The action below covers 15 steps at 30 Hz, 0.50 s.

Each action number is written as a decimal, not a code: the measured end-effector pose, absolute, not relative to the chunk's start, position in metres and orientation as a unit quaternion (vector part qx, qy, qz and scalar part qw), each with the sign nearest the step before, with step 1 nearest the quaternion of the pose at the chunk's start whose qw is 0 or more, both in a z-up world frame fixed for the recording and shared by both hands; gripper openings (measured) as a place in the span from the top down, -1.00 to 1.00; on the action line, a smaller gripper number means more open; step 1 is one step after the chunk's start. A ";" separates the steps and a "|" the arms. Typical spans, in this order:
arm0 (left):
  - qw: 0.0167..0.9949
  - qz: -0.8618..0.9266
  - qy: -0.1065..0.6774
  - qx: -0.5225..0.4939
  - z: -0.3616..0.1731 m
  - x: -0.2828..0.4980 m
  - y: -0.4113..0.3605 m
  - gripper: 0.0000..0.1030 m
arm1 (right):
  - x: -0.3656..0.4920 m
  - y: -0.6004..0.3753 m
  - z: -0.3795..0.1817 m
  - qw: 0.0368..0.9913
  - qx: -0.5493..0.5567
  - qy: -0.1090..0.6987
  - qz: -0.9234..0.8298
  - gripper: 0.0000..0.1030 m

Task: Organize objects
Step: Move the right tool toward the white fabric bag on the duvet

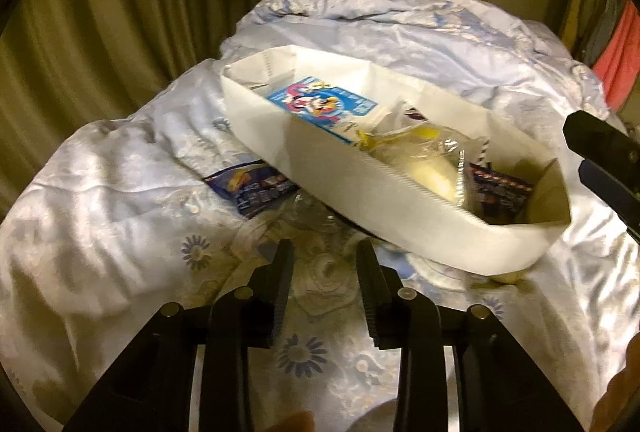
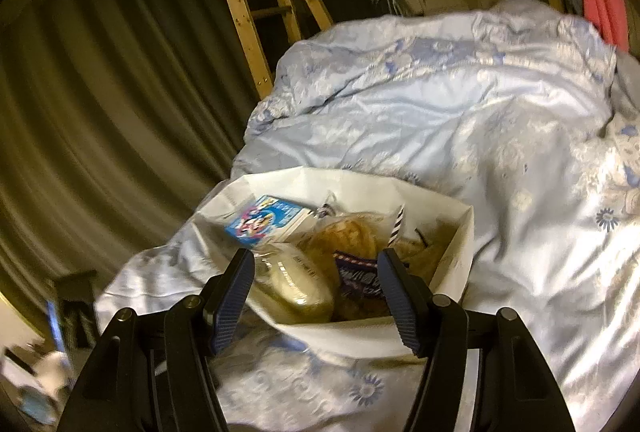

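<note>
You are looking at a white paper bag [image 1: 384, 232] lying open on the pale blue floral quilt [image 1: 120, 216] of the bed, across the middle of the left wrist view and at the lower centre of the right wrist view. Inside it a blue carton with cartoon figures [image 1: 320, 105] is sitting toward the upper left; its writing is too blurred to read. Beside it are lying a clear-wrapped cream-coloured item [image 2: 296, 288], a brownish wrapped bun [image 2: 348, 236] and a dark blue snack packet [image 1: 500, 187]. Another dark blue packet [image 1: 252, 191] is lying on the quilt just beside the bag's lower left wall, its lettering unreadable.

Your left hand-held gripper [image 1: 325, 264] is pointing down at the quilt, fingers clenched as far as they go on nothing. Your right hand-held gripper [image 2: 316, 268] is hanging released over the bag's near rim, its blue pads [image 2: 232, 296] grasping nothing.
</note>
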<state>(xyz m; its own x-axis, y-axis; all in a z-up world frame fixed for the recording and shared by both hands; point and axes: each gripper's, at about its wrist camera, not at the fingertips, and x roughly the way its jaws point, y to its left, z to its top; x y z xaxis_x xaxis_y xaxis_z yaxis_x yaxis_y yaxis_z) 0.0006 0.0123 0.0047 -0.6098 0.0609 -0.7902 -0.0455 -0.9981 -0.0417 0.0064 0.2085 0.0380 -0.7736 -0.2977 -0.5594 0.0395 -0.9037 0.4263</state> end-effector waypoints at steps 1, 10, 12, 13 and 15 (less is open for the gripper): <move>0.033 0.897 -0.010 -0.440 0.006 0.001 0.013 0.35 | 0.007 0.209 0.041 0.096 0.328 -0.201 -0.918 -0.21; 0.031 0.904 0.009 -0.426 0.010 0.005 0.021 0.30 | 0.012 0.196 0.052 0.108 0.340 -0.167 -0.919 -0.21; 0.020 0.904 0.013 -0.427 0.010 0.005 0.020 0.30 | 0.009 0.192 0.051 0.112 0.349 -0.157 -0.917 -0.21; 0.019 0.904 0.012 -0.427 0.010 0.005 0.019 0.30 | 0.008 0.189 0.051 0.114 0.355 -0.149 -0.916 -0.21; 0.021 0.905 -0.001 -0.426 0.011 0.005 0.015 0.30 | 0.008 0.181 0.050 0.118 0.371 -0.127 -0.913 -0.21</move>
<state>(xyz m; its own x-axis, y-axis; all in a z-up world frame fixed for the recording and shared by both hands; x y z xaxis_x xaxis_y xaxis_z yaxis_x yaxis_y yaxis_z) 0.0047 0.0150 0.0110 -0.6363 0.0393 -0.7704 -0.0382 -0.9991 -0.0194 0.0077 0.1811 0.0496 -0.6975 -0.3084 -0.6469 0.1206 -0.9403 0.3182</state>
